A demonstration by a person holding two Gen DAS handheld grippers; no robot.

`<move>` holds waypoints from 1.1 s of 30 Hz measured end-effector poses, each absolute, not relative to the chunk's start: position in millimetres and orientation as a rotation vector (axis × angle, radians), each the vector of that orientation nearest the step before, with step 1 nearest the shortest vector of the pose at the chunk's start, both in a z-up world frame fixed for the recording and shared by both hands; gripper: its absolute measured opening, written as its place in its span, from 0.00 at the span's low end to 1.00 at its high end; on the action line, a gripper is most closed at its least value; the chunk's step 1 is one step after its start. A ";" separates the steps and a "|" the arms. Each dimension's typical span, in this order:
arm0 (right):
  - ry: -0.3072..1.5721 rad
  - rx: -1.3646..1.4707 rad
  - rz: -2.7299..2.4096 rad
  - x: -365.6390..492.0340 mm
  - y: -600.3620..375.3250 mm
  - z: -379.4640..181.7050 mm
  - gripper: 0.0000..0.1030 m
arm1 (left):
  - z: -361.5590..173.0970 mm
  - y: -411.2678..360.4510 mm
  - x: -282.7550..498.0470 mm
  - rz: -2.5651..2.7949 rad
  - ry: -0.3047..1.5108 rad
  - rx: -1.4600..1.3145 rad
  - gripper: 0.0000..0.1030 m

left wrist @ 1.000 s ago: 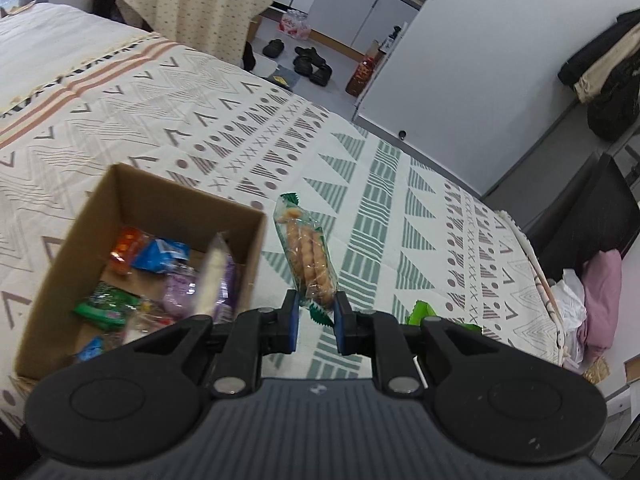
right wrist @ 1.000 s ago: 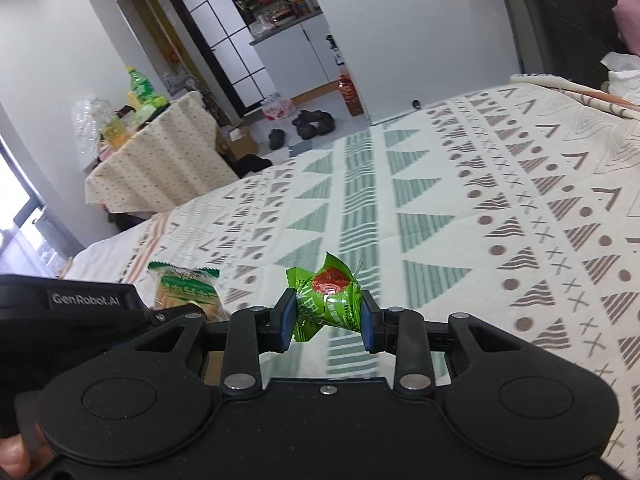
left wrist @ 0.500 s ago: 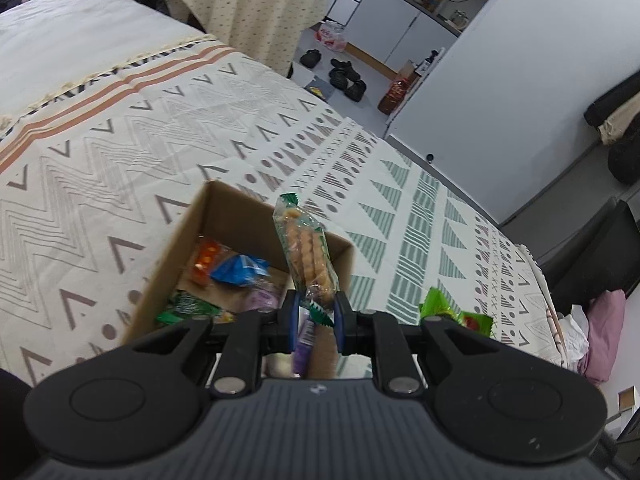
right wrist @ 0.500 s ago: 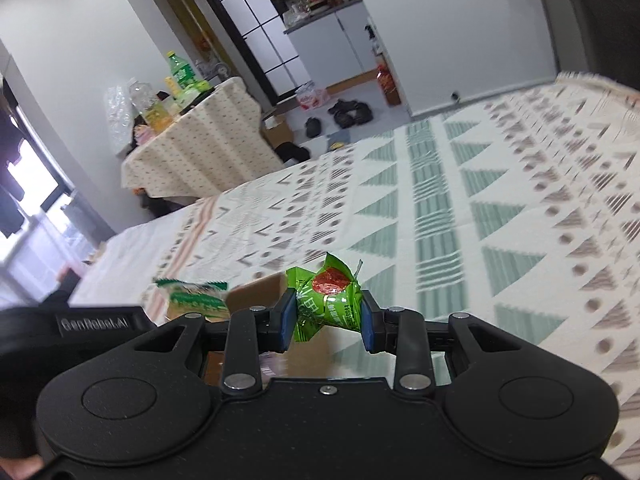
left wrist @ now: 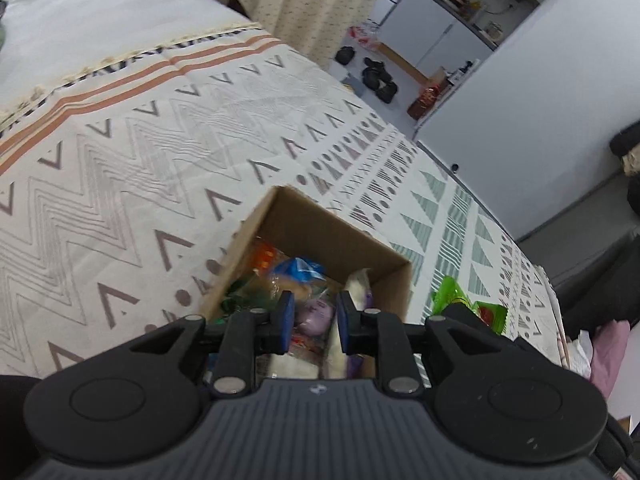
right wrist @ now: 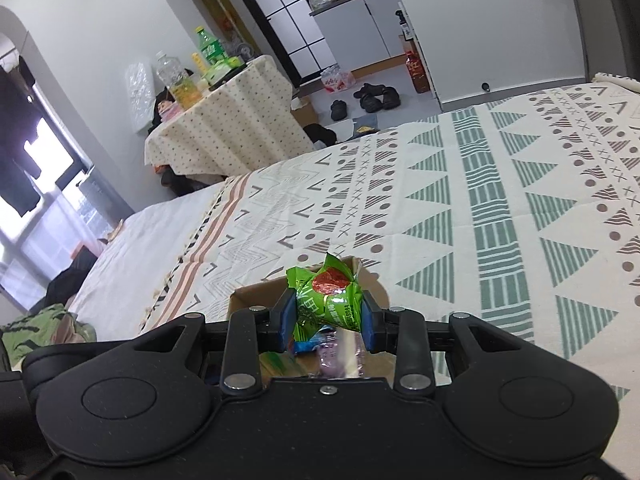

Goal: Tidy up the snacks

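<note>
While the left gripper (left wrist: pixel 312 322) hangs over the open brown cardboard box (left wrist: pixel 340 236), its blue-padded jaws have just been opening and now stand a narrow gap apart with nothing between them. Below that gap, inside the box, lie a blue wrapped snack (left wrist: pixel 302 268), an orange packet (left wrist: pixel 266 256) at about ten o'clock from it, a pale purple packet (left wrist: pixel 318 314) and a whitish long packet (left wrist: pixel 358 290) against the wall at three o'clock. The box rests on a cream bedspread with grey zigzags and green triangles (left wrist: pixel 140 168).

Seen from the right wrist, the right gripper (right wrist: pixel 326 314) is clamped on a crinkled green snack packet with a red spot (right wrist: pixel 330 296), pads pressing both its sides. That packet is held above the box's near edge, with box contents blurred beneath at six o'clock.
</note>
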State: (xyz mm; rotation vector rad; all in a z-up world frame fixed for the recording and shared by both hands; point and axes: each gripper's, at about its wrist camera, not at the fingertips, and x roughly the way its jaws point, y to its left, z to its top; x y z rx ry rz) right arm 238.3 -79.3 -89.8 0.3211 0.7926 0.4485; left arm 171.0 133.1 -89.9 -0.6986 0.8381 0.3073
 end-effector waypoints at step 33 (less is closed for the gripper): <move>0.791 0.261 0.286 203.5 -102.9 -62.8 1.00 | -51.4 117.7 148.4 0.338 0.926 -0.449 0.98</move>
